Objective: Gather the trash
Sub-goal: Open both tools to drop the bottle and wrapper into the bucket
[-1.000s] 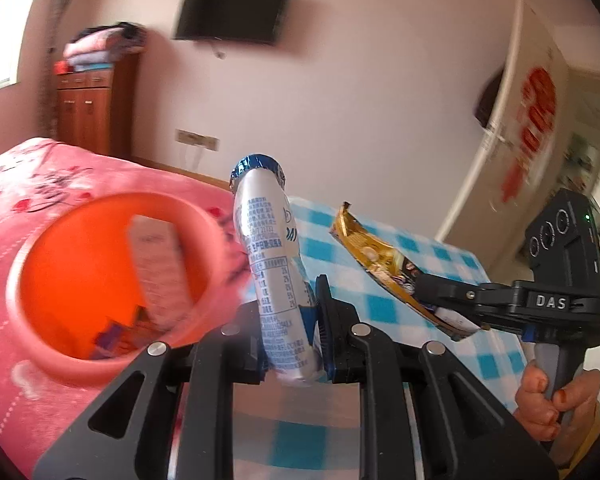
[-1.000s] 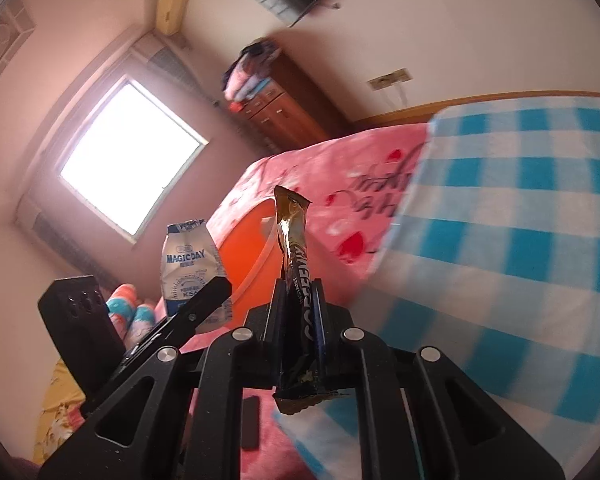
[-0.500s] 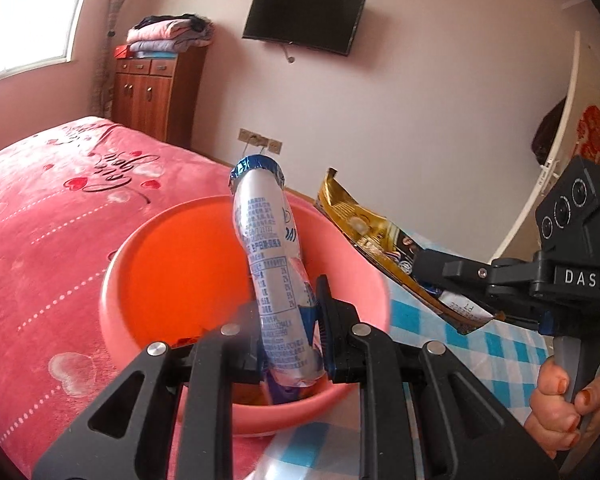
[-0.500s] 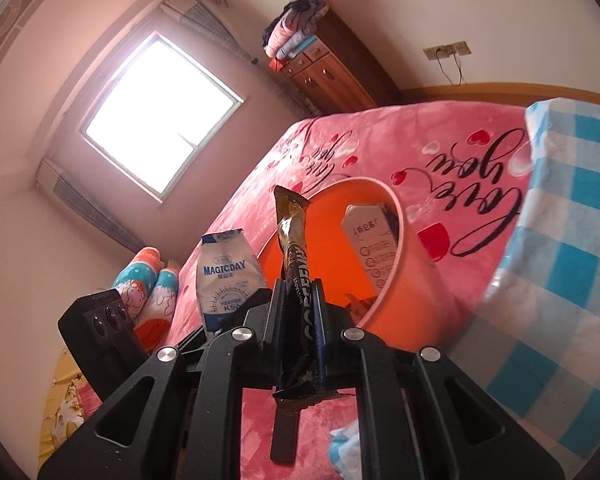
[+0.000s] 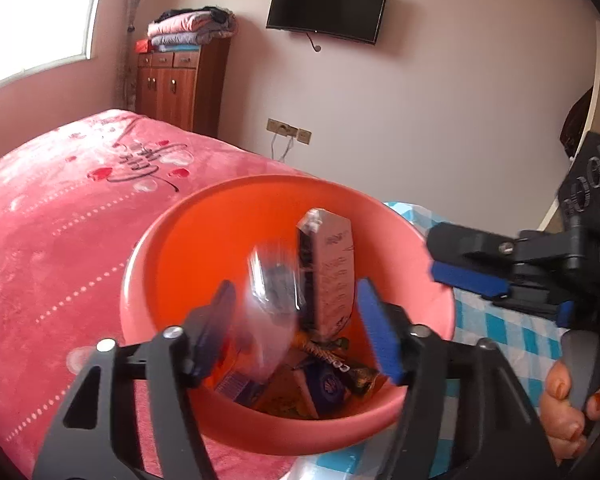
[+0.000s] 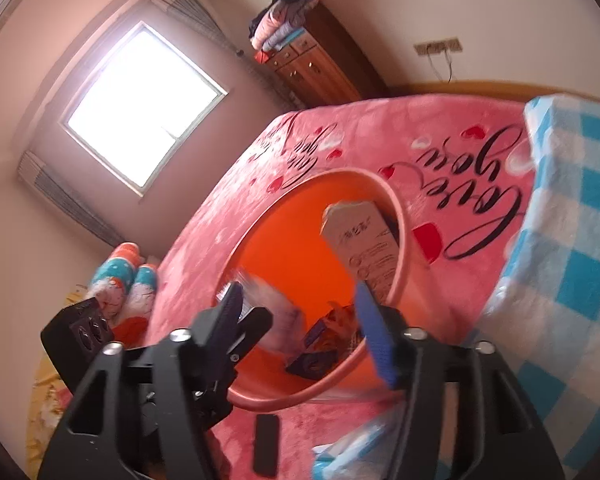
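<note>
I see both my grippers over the orange bin (image 5: 160,264), which sits on the pink blanket (image 5: 52,216). Left gripper (image 5: 296,328) now has jaws wide apart; 0.5 s ago it pinched the milk pouch (image 5: 272,292), now a blur dropping into the bin beside a carton (image 5: 332,268). Right gripper (image 6: 300,320) also gapes, nothing btwn fingers; its gold wrapper (image 5: 340,364) now lies w/ trash at the bottom.

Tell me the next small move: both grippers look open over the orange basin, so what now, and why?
Probably lift both grippers clear of the orange basin. The left gripper and right gripper stand open and empty; a blurred pouch is between the left fingers, seemingly dropping in, and a gold wrapper lies at the bottom beside the carton. Nothing remains to release, so retreat for more trash.
</note>
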`<state>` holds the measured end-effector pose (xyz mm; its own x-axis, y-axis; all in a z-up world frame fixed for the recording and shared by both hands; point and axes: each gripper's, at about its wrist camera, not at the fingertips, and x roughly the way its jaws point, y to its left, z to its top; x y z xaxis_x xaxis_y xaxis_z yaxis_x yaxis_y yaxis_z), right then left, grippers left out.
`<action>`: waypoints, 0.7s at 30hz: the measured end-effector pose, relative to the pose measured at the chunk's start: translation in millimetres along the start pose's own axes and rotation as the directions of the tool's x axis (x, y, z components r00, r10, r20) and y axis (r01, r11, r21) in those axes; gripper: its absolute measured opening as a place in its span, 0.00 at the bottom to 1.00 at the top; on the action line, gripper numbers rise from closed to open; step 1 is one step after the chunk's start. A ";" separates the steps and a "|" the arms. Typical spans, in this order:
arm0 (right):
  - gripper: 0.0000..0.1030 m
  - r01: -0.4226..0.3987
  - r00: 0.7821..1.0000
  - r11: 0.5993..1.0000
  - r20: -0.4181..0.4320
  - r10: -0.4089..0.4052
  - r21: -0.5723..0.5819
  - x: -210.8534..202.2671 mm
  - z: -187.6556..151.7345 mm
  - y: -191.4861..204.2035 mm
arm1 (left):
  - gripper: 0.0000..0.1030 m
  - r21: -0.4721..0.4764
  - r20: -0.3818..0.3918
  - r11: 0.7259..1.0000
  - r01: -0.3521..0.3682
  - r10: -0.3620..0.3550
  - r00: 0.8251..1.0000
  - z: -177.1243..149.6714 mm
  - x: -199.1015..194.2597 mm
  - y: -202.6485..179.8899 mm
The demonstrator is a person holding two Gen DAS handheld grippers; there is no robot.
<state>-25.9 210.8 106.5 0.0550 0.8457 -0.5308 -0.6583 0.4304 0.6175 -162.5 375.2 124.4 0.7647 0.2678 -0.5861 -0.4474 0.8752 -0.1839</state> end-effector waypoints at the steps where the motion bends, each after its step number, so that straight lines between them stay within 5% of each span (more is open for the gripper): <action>1: 0.62 0.019 1.000 1.000 0.015 -0.019 -0.015 -5.2 -1.1 1.0 | 0.74 0.005 0.004 1.000 -0.010 0.010 1.000 -1.7 -1.4 -1.4; 4: 0.75 0.078 0.996 0.996 0.048 -0.077 -0.034 -17.7 -5.1 -0.4 | 0.82 0.019 0.012 0.999 -0.027 0.027 1.000 0.6 -1.5 -5.0; 10: 0.81 0.192 0.976 0.978 0.122 -0.182 -0.080 -42.4 -13.3 -4.5 | 0.92 0.045 0.029 0.998 -0.051 0.049 0.998 1.3 -6.0 -14.2; 21: 0.88 0.312 0.937 0.946 0.194 -0.292 -0.083 -73.6 -27.5 -15.8 | 0.94 0.080 0.055 0.993 -0.081 0.077 0.996 6.0 -15.1 -31.7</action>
<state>-40.1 133.1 119.9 0.3894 0.7277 -0.5646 -0.6679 0.6452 0.3709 -157.0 345.8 143.8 0.7524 0.3560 -0.5542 -0.4693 0.8801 -0.0718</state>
